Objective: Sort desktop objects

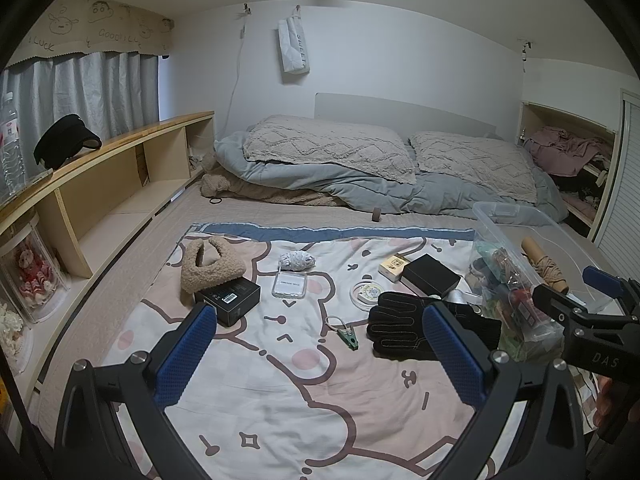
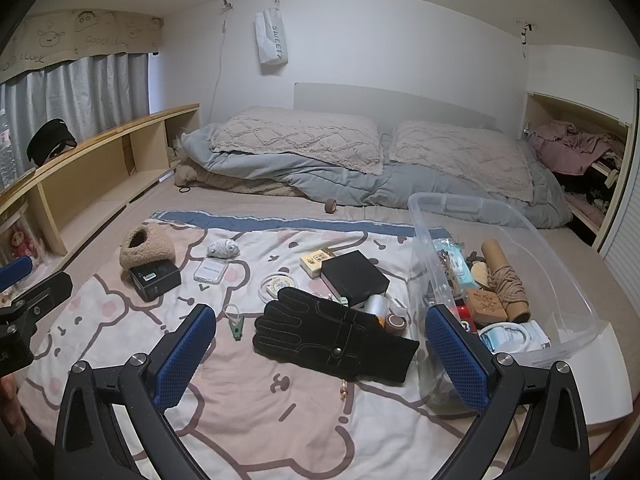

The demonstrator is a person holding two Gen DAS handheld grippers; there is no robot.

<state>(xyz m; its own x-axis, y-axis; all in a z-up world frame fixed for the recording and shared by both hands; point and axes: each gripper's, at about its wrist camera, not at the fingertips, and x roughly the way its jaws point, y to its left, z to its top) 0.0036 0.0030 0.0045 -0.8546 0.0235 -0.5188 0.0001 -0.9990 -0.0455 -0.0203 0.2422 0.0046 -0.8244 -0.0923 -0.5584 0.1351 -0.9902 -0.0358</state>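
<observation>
Bedding with a pink bear print (image 2: 248, 412) is spread nearest. Left gripper (image 1: 320, 344) and right gripper (image 2: 320, 344) are held spread wide, nothing grasped. Between the right gripper's fingers a black glove (image 2: 332, 338) is laid flat, just beside the clear bin (image 2: 576, 292). Farther off, pillows (image 2: 300, 136) are stacked.

The white bag (image 2: 272, 42) hanging on the far wall at twelve o'clock reads "SWEET". The curtain valance (image 1: 100, 32) at ten o'clock says "GOOD LUCK", and the right gripper (image 1: 592, 320) at three o'clock shows "DAS".
</observation>
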